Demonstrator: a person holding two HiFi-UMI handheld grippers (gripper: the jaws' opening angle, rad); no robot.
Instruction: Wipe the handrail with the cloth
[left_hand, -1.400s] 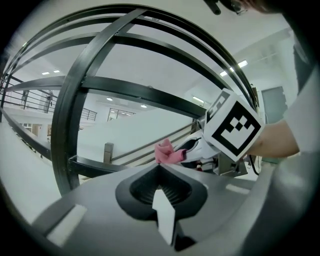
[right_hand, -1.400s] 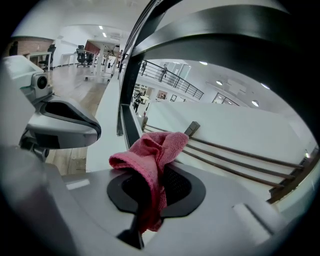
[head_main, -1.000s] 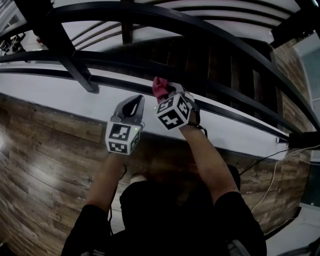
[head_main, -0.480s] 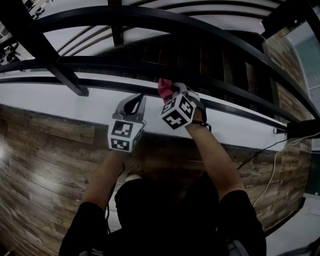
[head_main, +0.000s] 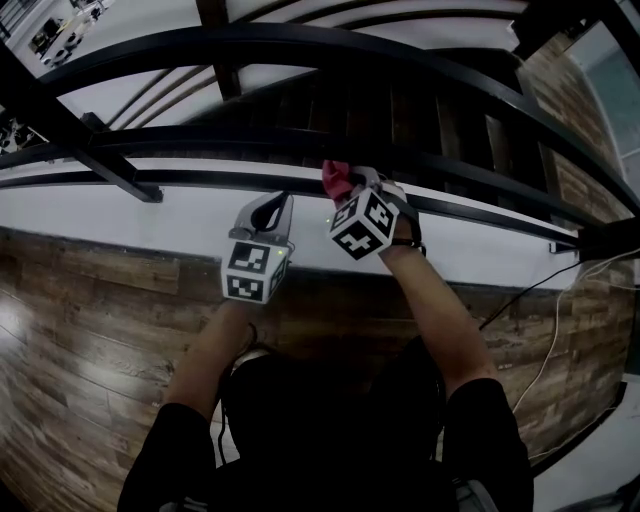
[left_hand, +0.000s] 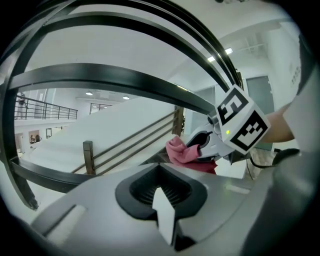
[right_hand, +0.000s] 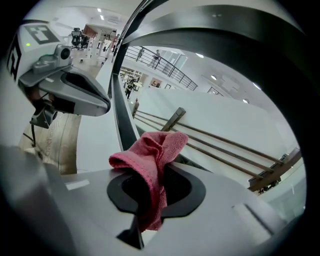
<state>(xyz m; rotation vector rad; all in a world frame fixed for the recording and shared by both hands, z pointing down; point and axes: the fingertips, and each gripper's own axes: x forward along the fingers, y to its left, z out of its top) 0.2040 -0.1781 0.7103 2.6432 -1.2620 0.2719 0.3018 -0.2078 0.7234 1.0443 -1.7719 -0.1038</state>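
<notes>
Black handrails curve across the head view; a lower rail (head_main: 150, 181) runs just past both grippers. My right gripper (head_main: 345, 183) is shut on a pink cloth (head_main: 334, 178), which sits up against that rail. In the right gripper view the cloth (right_hand: 156, 159) hangs bunched from the right gripper (right_hand: 150, 192), beside a black rail (right_hand: 122, 117). My left gripper (head_main: 271, 203) hovers just left of it, shut and holding nothing. In the left gripper view, the left gripper (left_hand: 161, 194) points at the cloth (left_hand: 181, 150) below a wide black rail (left_hand: 110, 80).
A slanted black post (head_main: 105, 160) joins the rails at the left. A white ledge (head_main: 120, 215) runs under the rails, with wooden floor (head_main: 90, 330) on my side. Dark stairs (head_main: 420, 110) lie beyond the rails. A cable (head_main: 545, 290) trails over the floor at the right.
Both grippers have slid a little to the right along the lower rail, the cloth still held. The slanted post has drifted left in view.
</notes>
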